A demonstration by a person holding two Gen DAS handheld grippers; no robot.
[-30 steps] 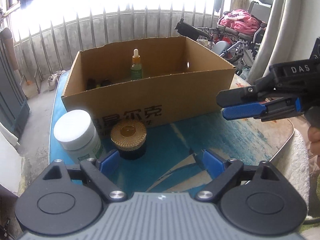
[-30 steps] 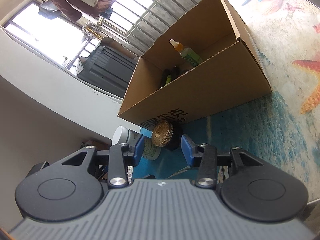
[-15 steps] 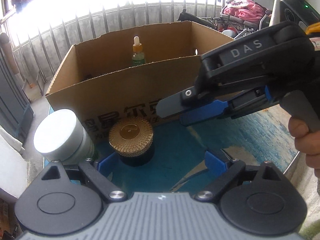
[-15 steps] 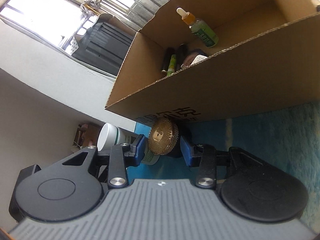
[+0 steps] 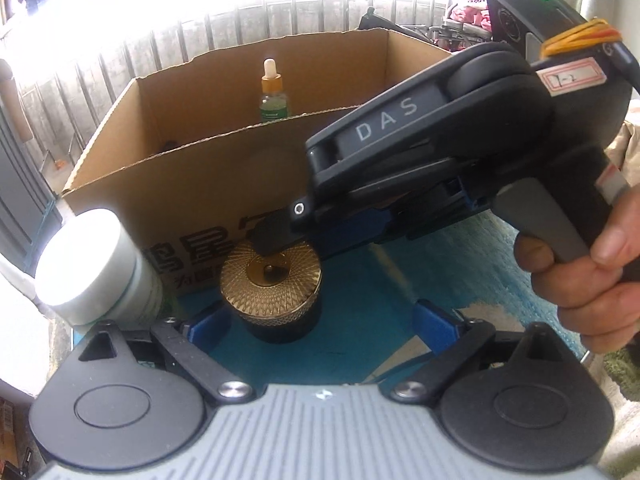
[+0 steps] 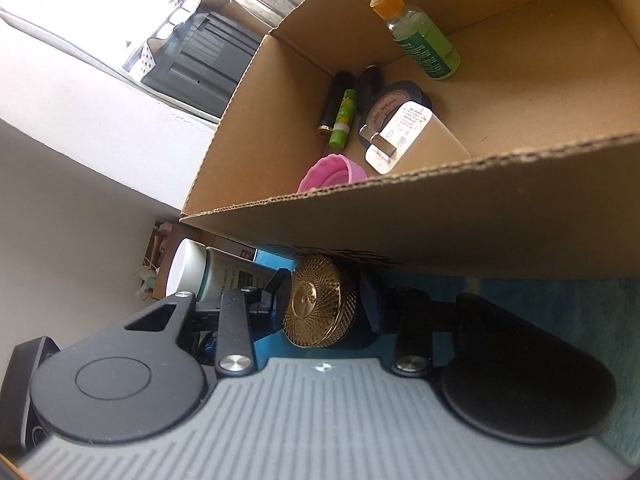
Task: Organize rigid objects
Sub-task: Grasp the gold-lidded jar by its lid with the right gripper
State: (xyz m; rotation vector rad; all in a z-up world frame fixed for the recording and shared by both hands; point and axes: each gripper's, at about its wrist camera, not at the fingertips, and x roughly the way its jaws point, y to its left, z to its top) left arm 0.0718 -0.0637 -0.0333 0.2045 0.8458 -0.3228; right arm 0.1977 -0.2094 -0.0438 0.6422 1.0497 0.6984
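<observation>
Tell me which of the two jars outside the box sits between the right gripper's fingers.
The gold-lidded black jar; the white-capped jar stands beside it, outside the right gripper.

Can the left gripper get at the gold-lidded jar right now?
Probably not cleanly: the right gripper already straddles the gold-lidded jar and reaches across above it. The left gripper is open close in front, so it would likely collide.

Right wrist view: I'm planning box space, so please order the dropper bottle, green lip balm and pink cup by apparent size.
1. Dropper bottle
2. Pink cup, though the box wall hides part of it, so this rank is unsure
3. Green lip balm
</observation>
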